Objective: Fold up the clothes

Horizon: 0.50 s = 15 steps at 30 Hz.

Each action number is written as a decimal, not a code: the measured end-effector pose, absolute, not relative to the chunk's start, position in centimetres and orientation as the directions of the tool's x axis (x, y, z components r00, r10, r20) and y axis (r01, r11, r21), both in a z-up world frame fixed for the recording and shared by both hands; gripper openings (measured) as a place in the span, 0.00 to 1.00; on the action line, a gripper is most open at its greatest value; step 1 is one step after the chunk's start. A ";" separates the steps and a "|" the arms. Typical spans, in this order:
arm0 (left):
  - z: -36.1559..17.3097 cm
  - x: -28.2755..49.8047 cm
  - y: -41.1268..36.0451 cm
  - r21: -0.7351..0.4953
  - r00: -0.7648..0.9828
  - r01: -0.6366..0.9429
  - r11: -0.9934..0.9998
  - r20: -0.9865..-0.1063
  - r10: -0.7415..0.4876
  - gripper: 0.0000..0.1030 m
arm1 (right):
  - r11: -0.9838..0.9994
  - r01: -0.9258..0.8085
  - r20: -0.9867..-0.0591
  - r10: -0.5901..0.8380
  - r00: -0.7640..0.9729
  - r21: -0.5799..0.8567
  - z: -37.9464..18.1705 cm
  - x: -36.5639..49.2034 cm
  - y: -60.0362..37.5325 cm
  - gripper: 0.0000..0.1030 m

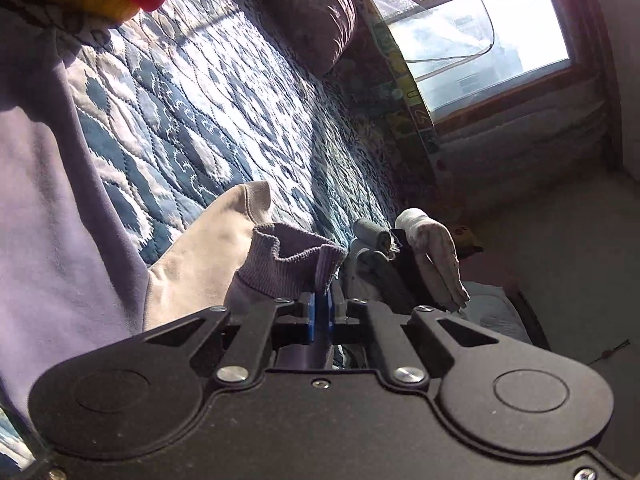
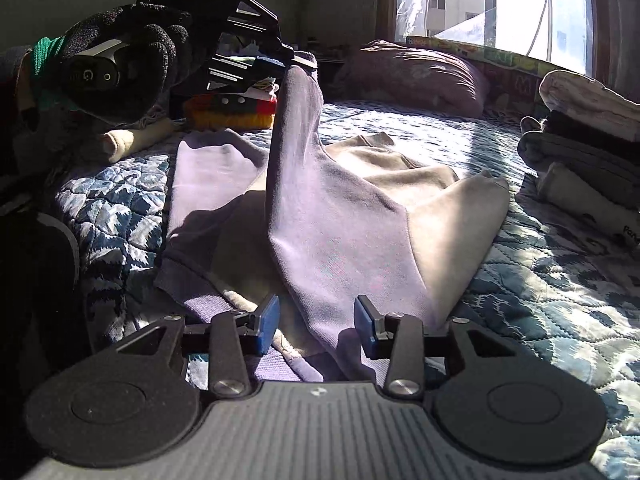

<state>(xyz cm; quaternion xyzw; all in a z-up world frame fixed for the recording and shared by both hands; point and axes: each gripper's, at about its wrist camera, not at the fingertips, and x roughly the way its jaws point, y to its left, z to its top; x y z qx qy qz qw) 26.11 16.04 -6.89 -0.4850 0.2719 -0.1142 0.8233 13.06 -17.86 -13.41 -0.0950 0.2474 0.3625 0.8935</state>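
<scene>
Lilac sweatshirt [image 2: 320,216] on quilt [image 2: 540,280], cuff [image 1: 296,268] pinched in left claw [image 1: 319,312], seemingly lifted, right claw [image 2: 316,324] spread above hem.

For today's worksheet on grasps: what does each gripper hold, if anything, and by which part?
The left gripper is shut on the lilac sweatshirt's ribbed cuff, lifting the sleeve. The right gripper is open and holds nothing.

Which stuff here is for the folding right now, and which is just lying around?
For the job:
purple sweatshirt
its sleeve cuff, pinched in the left tool
right tool, open

Just lying about:
pillow
stack of folded clothes
colourful knitted thing
</scene>
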 end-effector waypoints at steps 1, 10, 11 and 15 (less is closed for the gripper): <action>-6.6 26.4 15.4 -0.860 0.823 -0.062 0.507 -0.332 -0.462 0.03 | 0.719 -0.695 -0.507 0.601 0.617 0.008 -13.3 13.0 -18.1 0.42; -4.4 31.3 9.3 -0.857 0.787 0.005 0.516 -0.315 -0.531 0.02 | 0.738 -0.675 -0.492 0.589 0.641 0.005 -13.2 12.5 -20.2 0.40; -4.4 32.0 8.7 -0.856 0.783 0.005 0.517 -0.318 -0.534 0.02 | 0.741 -0.672 -0.491 0.590 0.641 0.014 -13.3 12.6 -20.4 0.40; -4.7 34.9 5.9 -0.847 0.763 0.002 0.531 -0.342 -0.549 0.03 | 0.743 -0.669 -0.485 0.594 0.641 0.026 -13.3 12.4 -20.8 0.39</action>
